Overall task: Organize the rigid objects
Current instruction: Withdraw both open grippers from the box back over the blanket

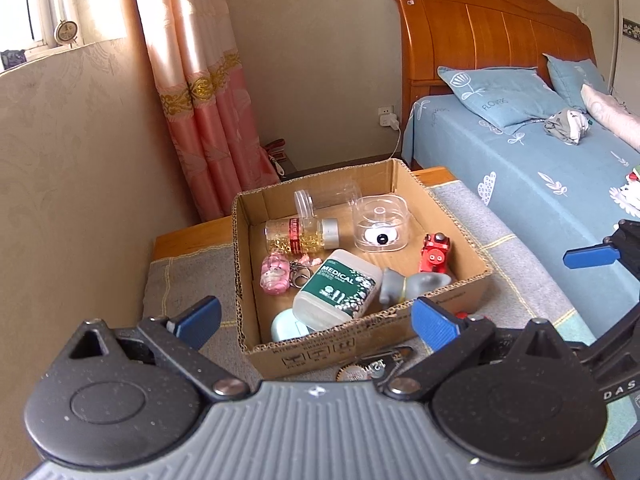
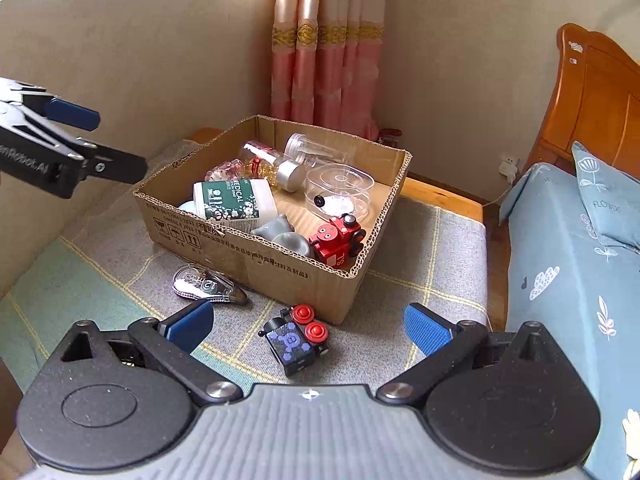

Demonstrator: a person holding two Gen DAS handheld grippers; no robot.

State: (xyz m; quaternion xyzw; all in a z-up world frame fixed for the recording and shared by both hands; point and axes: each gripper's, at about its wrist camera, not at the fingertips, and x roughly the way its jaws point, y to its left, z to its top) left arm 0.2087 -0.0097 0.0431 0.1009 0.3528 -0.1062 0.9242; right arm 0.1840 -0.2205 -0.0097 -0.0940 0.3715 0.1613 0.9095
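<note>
A cardboard box (image 1: 360, 340) (image 2: 256, 264) stands on a grey checked mat. In it lie a white "MEDICAL" bottle (image 1: 338, 290) (image 2: 236, 200), a gold-filled bottle (image 1: 302, 234), a clear jar (image 1: 326, 196), a clear round case (image 1: 380, 222), a red toy train (image 1: 435, 254) (image 2: 338, 240), a grey figurine (image 1: 412, 286) and a pink keychain (image 1: 276, 274). On the mat in front of the box lie a correction tape (image 2: 208, 285) and a black fidget cube (image 2: 298, 338) with red buttons. My left gripper (image 1: 316, 320) is open and empty above the box's near wall. My right gripper (image 2: 310, 326) is open and empty just above the fidget cube.
A bed (image 1: 540, 168) with blue sheets and a wooden headboard (image 1: 480, 36) runs along the right. A beige padded wall (image 1: 80, 160) stands on the left and pink curtains (image 1: 200, 100) hang behind the box. The mat (image 2: 100, 280) lies on a wooden bench.
</note>
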